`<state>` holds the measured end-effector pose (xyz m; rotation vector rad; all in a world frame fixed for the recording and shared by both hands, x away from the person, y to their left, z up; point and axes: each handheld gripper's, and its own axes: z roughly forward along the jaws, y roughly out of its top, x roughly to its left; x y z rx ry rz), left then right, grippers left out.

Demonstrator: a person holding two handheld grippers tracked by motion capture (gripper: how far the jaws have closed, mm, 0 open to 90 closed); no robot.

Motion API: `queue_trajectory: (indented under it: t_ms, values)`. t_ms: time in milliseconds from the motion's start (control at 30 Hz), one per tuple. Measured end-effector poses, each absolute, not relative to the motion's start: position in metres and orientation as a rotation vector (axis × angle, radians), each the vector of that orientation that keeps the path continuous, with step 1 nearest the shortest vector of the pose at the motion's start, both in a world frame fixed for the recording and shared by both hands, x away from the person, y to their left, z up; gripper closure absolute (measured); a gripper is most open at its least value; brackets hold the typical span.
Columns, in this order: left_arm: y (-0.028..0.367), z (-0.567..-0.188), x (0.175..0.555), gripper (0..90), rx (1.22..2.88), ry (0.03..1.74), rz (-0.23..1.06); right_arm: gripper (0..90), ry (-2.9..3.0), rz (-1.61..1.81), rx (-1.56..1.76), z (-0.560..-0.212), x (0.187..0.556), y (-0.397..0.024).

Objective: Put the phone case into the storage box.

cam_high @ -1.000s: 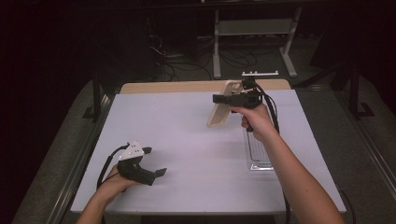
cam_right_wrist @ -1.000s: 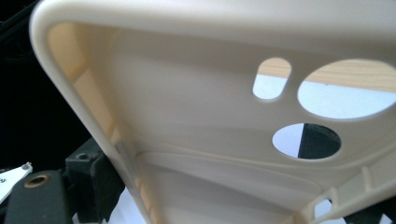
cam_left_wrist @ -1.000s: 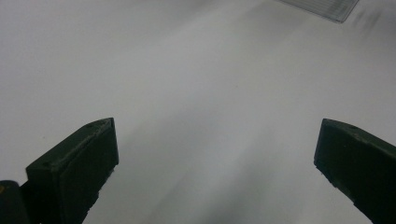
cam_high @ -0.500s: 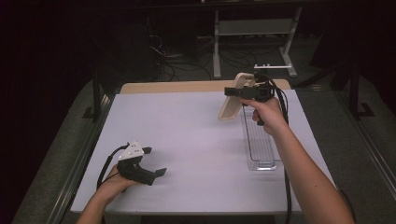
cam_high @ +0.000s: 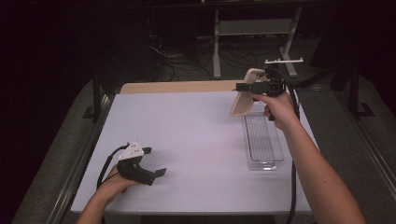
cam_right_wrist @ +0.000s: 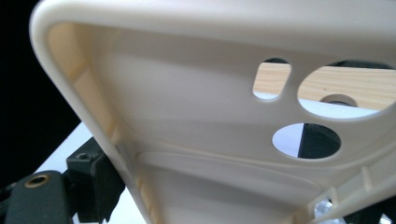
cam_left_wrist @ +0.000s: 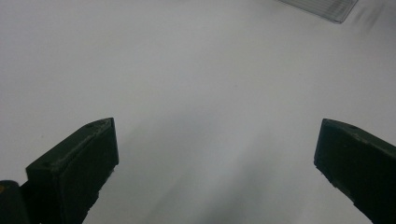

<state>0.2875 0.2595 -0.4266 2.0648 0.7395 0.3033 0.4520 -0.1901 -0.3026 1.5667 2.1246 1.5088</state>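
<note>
Landmark: the clear, ribbed, long rectangular plastic tray, lying on the white counter with its length running away from the person.

Task thing: a cream-coloured soft plastic phone case with camera cut-outs, held in the air just over the tray's far end, touching neither tray nor counter.

Right claw: clamped on the phone case near its upper end; in the right gripper view the case's hollow inside faces the camera, with a black jaw showing beside its edge.

Left claw: jaws spread wide with nothing between them, resting low on the counter well to the near left of the tray.

Risk: the grip looks like a pinch on one thin, flexible wall, so the case could bend, swing or slip out if moved fast. Lowered at a slant, its bottom corner could catch the tray's rim and tip the light tray.

Pointing: the long axis stands close to upright, leaning slightly, with the camera-hole end at the top and the lower end hanging toward the tray's far end.
</note>
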Motion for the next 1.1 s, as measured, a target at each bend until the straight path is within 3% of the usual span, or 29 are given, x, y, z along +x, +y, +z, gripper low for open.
queue_trajectory:
  t_ms: [1100]
  values:
    - [0.260,-0.427,0.287,0.0,2.076,0.742,0.298,11.5,2.145,0.979,1.723,-0.313,0.487,-0.195]
